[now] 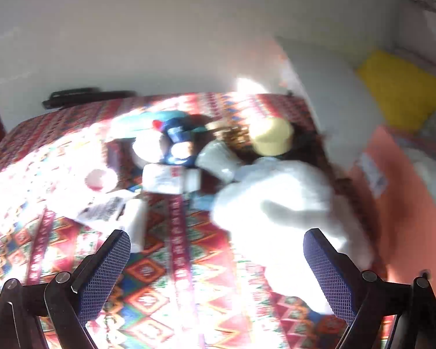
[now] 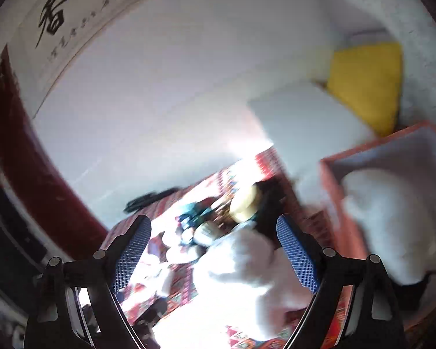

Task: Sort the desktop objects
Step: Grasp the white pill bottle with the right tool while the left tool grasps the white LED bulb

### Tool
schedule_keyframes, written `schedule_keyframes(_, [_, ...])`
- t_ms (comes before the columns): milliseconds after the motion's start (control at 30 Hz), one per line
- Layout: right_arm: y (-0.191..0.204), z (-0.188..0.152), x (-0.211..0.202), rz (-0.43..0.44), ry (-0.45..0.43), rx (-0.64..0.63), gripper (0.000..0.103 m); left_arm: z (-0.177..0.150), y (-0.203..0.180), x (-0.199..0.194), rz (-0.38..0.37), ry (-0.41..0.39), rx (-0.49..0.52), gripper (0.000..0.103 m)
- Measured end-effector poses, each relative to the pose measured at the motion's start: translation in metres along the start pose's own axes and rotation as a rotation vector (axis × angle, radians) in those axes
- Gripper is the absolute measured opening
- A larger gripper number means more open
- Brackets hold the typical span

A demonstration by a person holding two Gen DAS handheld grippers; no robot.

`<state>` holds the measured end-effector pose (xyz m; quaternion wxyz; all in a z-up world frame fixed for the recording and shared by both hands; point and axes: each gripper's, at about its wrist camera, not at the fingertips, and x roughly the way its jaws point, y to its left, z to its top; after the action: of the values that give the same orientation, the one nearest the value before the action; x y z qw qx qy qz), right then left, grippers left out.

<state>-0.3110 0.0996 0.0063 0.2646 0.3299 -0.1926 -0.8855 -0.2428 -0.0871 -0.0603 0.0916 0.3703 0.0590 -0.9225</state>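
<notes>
On the patterned cloth (image 1: 171, 261), small bottles and boxes (image 1: 171, 160) cluster mid-table in hard sunlight, a white plush toy (image 1: 279, 203) just to their right. The left gripper (image 1: 216, 273) hangs above with jaws spread, empty. The right gripper (image 2: 215, 254) is likewise spread wide, beside an orange box (image 2: 331, 192) holding something white.

A calligraphy scroll (image 2: 58, 23) on the wall bears the large brushed character 香; its smaller characters are too blurred to read.

A woven patterned tablecloth (image 1: 189, 261) lies under a fluffy white plush toy (image 1: 282, 200); blue mesh-textured pads line the jaws.
</notes>
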Motion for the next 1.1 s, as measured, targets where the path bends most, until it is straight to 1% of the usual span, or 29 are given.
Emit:
schedule_keyframes(67, [0.020,-0.008,0.053,0.086,0.153,-0.016,0.090,-0.010,0.023,0.024,0.034,0.043,-0.001,0.095])
schedule_keyframes(100, [0.030,-0.012,0.077,0.090,0.208,-0.035,0.090,-0.013,0.032,0.036,0.036,0.066,-0.005,0.092])
schedule_keyframes(133, [0.040,-0.015,0.101,0.090,0.259,-0.052,0.089,-0.016,0.039,0.048,0.028,0.090,-0.012,0.090])
schedule_keyframes(167, [0.044,-0.018,0.122,0.071,0.292,-0.059,0.089,-0.017,0.045,0.059,0.018,0.107,-0.020,0.089])
schedule_keyframes(267, [0.056,-0.025,0.184,0.011,0.389,-0.080,0.088,-0.017,0.055,0.085,-0.011,0.124,-0.048,0.089])
schedule_keyframes(367, [0.055,-0.032,0.236,-0.075,0.474,-0.086,0.088,-0.013,0.065,0.107,-0.043,0.134,-0.104,0.089])
schedule_keyframes(400, [0.053,-0.033,0.252,-0.097,0.499,-0.085,0.087,-0.011,0.069,0.115,-0.059,0.139,-0.127,0.088])
schedule_keyframes(433, [0.052,-0.033,0.263,-0.112,0.504,-0.091,0.086,-0.010,0.072,0.121,-0.076,0.144,-0.143,0.086])
schedule_keyframes(533, [0.051,-0.035,0.293,-0.168,0.514,-0.095,0.086,-0.009,0.071,0.140,-0.091,0.153,-0.133,0.072])
schedule_keyframes(567, [0.048,-0.037,0.301,-0.199,0.517,-0.090,0.088,-0.009,0.069,0.144,-0.085,0.149,-0.118,0.068])
schedule_keyframes(633, [0.045,-0.037,0.310,-0.253,0.500,-0.111,0.090,-0.009,0.065,0.147,-0.061,0.127,-0.073,0.065])
schedule_keyframes(667, [0.045,-0.038,0.313,-0.271,0.497,-0.126,0.089,-0.009,0.065,0.148,-0.056,0.121,-0.066,0.062])
schedule_keyframes(700, [0.042,-0.039,0.315,-0.276,0.508,-0.136,0.086,-0.008,0.065,0.147,-0.058,0.118,-0.072,0.054])
schedule_keyframes(733, [0.040,-0.040,0.316,-0.281,0.520,-0.147,0.070,-0.008,0.066,0.147,-0.059,0.115,-0.077,0.048])
schedule_keyframes(767, [0.037,-0.041,0.317,-0.277,0.533,-0.151,0.046,-0.007,0.067,0.146,-0.060,0.113,-0.082,0.032])
schedule_keyframes(800, [0.033,-0.041,0.316,-0.237,0.547,-0.128,0.045,-0.007,0.069,0.145,-0.068,0.114,-0.096,0.027])
schedule_keyframes(900, [0.031,-0.034,0.300,-0.179,0.546,-0.101,0.045,-0.010,0.077,0.134,-0.085,0.117,-0.139,0.027])
schedule_keyframes(1100, [0.047,-0.023,0.249,-0.041,0.514,-0.059,0.045,-0.028,0.083,0.093,-0.078,0.093,-0.158,0.027])
